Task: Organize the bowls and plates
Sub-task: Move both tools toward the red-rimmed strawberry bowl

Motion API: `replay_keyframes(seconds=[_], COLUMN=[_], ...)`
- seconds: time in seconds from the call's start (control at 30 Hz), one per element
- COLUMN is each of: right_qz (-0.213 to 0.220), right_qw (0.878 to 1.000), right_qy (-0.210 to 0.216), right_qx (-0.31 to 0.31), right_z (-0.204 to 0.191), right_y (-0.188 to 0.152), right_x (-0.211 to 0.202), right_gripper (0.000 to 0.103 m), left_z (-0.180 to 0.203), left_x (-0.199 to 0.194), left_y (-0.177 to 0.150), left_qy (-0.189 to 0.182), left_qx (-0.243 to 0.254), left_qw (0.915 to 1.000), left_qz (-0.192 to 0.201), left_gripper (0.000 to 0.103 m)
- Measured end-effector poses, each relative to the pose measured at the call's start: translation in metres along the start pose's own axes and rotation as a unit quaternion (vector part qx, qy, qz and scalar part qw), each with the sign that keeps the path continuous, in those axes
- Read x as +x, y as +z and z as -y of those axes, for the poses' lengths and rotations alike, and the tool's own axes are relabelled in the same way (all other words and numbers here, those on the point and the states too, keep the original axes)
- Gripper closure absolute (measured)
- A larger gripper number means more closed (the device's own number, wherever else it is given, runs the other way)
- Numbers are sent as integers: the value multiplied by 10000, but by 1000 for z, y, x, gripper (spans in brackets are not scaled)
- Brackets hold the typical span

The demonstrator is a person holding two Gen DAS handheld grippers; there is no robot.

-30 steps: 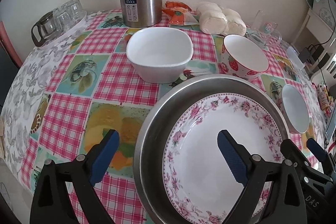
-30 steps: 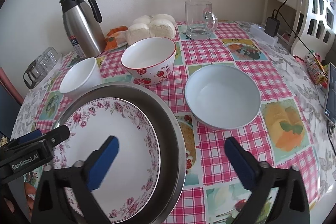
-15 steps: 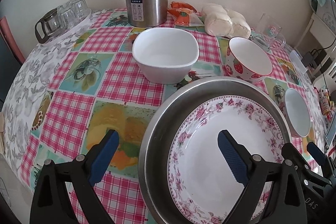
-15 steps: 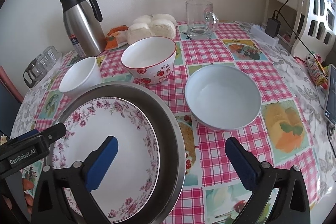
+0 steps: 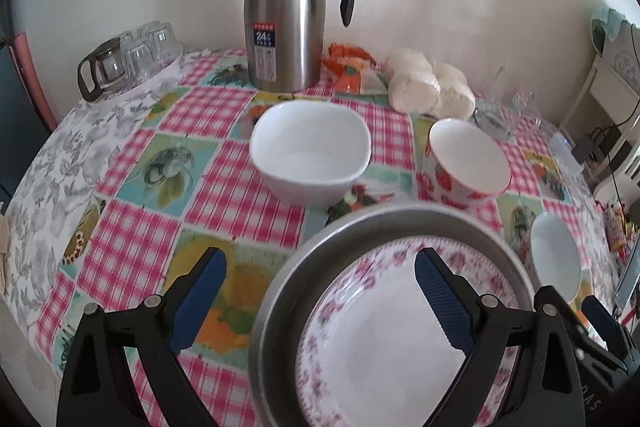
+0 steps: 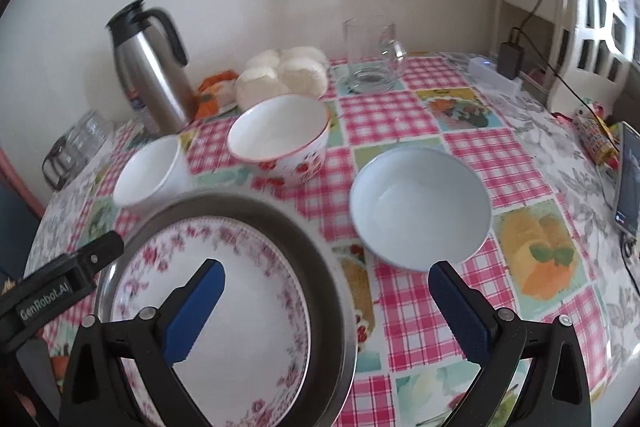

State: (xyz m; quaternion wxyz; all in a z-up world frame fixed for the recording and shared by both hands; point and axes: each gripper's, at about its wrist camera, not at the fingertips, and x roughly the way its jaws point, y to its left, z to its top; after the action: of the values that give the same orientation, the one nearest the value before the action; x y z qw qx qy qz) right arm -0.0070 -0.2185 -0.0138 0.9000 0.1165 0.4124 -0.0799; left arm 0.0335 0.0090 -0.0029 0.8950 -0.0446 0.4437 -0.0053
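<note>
Now raised and drawn back since a second ago, both open, empty tools, left tool [image 5: 316, 291] and right tool [image 6: 326, 301], leave the floral plate [image 6: 224, 311] nested in the steel pan [image 6: 324, 267], with the blue bowl [image 6: 420, 203] at 1 o'clock likely next

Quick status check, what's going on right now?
Left gripper and right gripper open, empty. Floral-rimmed white plate sits in round steel pan. Three bowls loose behind; nothing blocking.
</note>
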Motion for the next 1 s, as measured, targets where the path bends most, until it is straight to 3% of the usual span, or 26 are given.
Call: replay_keyframes(seconds=[0.13,0.23,0.3,0.5,0.67,1.0], right_qz=[314,473,557,604,477,392], right_qw=[9993,9986,9981,9977,9983,9980], right_qy=[-133,-110,-67,-252,-297,-478], right_qx=[154,226,245,168,153,108], right_z=[4,5,6,8,11,18], right_y=[13,23,29,47,61,92], right_x=[-5,-7,-8,1,15,42], right_gripper=[0,0,0,0,0,0], left_z=[6,16,19,26,41,60], left_x=[-1,-2,-1,9,29,53], left_y=[7,14,20,36,46,76], left_qy=[-39,306,345,-55,-437,-510], left_qx=[-35,133,158,-43,131,99], left_qw=[9997,9979,9974,9986,9986,9984], left_qz=[240,548,614,526,249,225], left_gripper=[7,7,7,7,7,7])
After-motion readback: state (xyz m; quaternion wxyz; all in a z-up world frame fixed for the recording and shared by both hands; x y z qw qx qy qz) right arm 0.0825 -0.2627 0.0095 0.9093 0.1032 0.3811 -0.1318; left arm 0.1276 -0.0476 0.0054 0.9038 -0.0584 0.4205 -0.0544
